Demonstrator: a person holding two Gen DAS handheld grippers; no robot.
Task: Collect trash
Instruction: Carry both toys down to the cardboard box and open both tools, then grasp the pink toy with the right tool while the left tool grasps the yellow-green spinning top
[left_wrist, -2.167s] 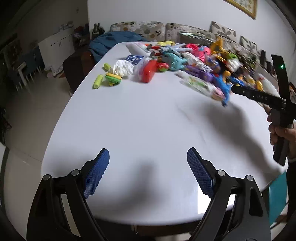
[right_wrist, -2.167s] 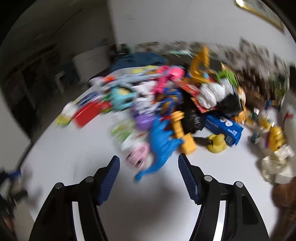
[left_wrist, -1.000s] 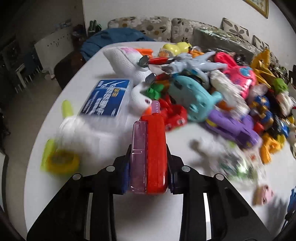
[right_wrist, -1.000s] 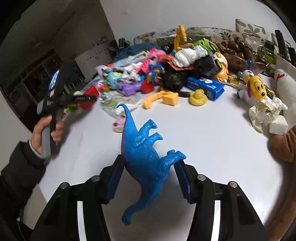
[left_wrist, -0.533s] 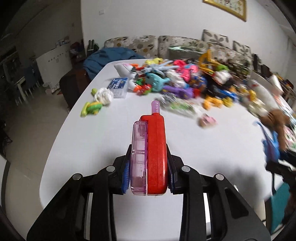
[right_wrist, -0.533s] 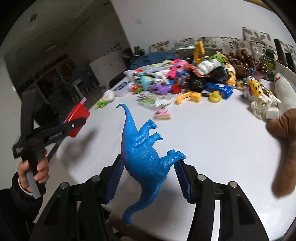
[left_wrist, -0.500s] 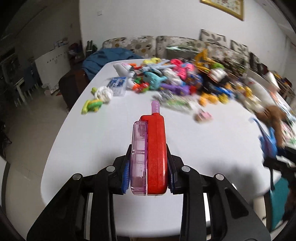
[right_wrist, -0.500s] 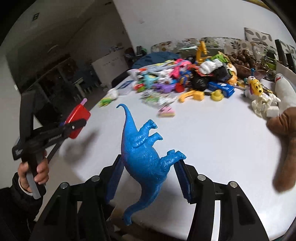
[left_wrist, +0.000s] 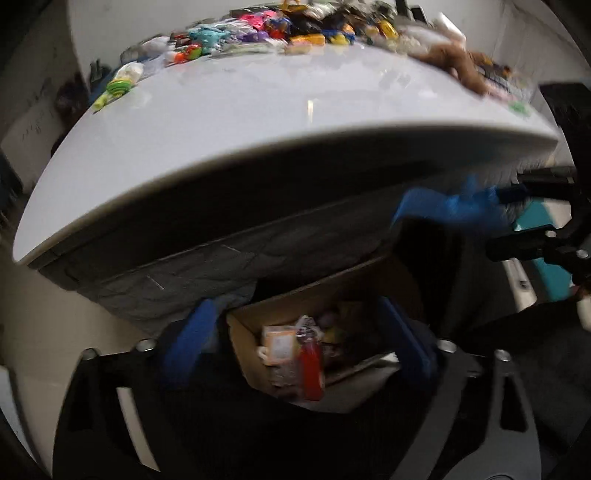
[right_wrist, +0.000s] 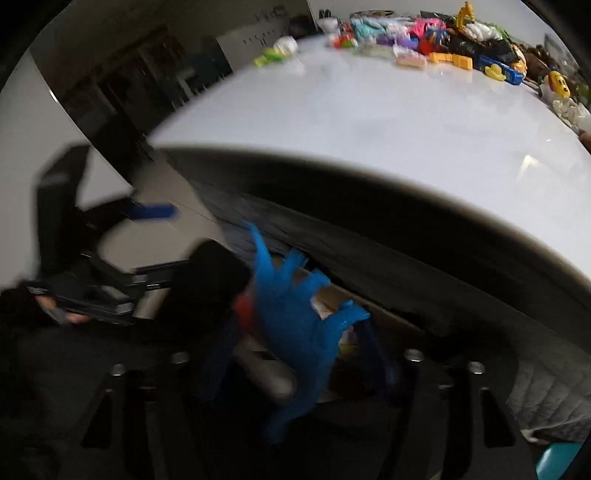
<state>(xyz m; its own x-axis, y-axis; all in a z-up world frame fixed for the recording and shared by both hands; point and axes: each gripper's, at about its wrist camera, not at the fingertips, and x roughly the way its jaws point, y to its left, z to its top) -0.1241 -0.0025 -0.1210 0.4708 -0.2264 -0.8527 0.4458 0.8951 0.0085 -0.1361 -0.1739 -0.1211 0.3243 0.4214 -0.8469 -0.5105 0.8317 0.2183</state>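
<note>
Below the rim of the white table (left_wrist: 258, 122) we look into shadow, and both views are blurred. From the left wrist view, starting at the far left, a pale floor and wall show beside the tabletop; along its far edge runs a heap of colourful toys (left_wrist: 280, 26), with a brown plush (left_wrist: 458, 62) toward the right end. Under the table hangs a grey quilted cover (left_wrist: 177, 273), and beneath that sits an open cardboard box (left_wrist: 251, 354). Our left gripper (left_wrist: 295, 343) is spread wide with nothing between its blue pads (left_wrist: 188, 339); the box lies framed between them. Inside the box rests the red toy (left_wrist: 312, 369), a long red body lying beside an orange packet (left_wrist: 280, 345) and other small items too smeared to name. It is clear of our left fingers, lower than them and roughly midway across the gap. Further right, the blue dinosaur (left_wrist: 458, 210) hangs just under the table edge, clamped at the tip of our right gripper (left_wrist: 517, 206). From the right wrist view the same dinosaur (right_wrist: 295, 317) is a bright blue plastic figure, neck up and to the left, legs splayed right, tail trailing down; our right gripper (right_wrist: 295, 354) is closed against its body, above the box (right_wrist: 332, 299).
</note>
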